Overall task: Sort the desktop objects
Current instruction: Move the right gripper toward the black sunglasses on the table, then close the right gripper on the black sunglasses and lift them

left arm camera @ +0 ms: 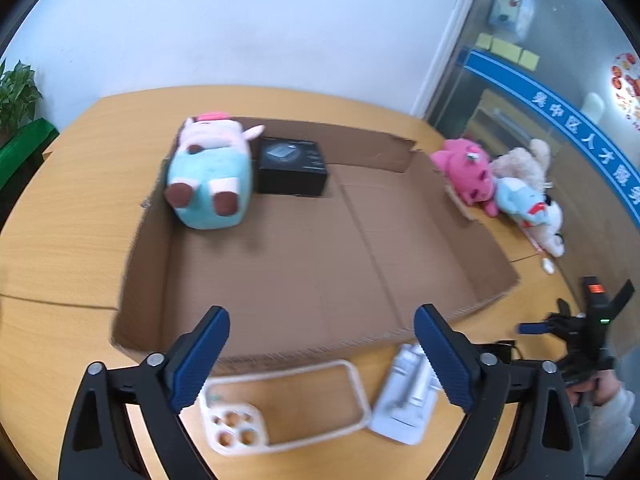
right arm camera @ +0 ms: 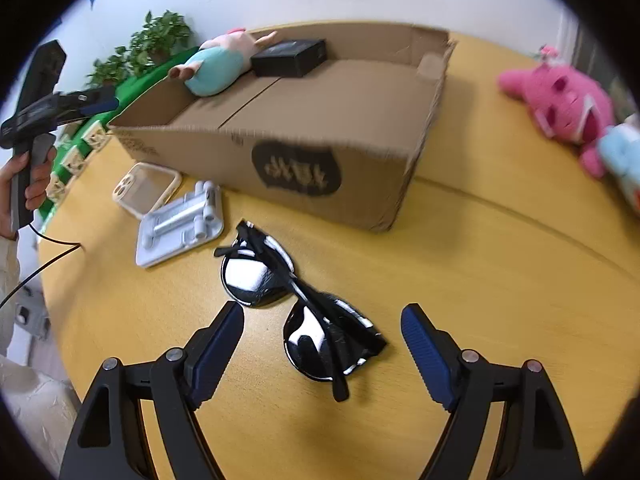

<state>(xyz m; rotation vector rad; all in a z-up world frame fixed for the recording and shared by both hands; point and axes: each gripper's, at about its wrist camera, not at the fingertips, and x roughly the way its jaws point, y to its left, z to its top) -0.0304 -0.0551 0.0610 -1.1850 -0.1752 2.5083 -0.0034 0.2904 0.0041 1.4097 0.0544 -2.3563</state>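
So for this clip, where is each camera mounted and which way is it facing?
Left wrist: on the left gripper, open, above the phone case and stand, facing the cardboard box; the right gripper shows at right.
Right wrist: on the right gripper, open, over the sunglasses, facing the box's printed side; the left gripper shows at left.
Shared: box, plush pig, black box, pink plush.

Plush pig (left arm camera: 208, 172) and box (left arm camera: 292, 166) inside carton (left arm camera: 472, 280); sunglasses (right arm camera: 300, 304) before carton.
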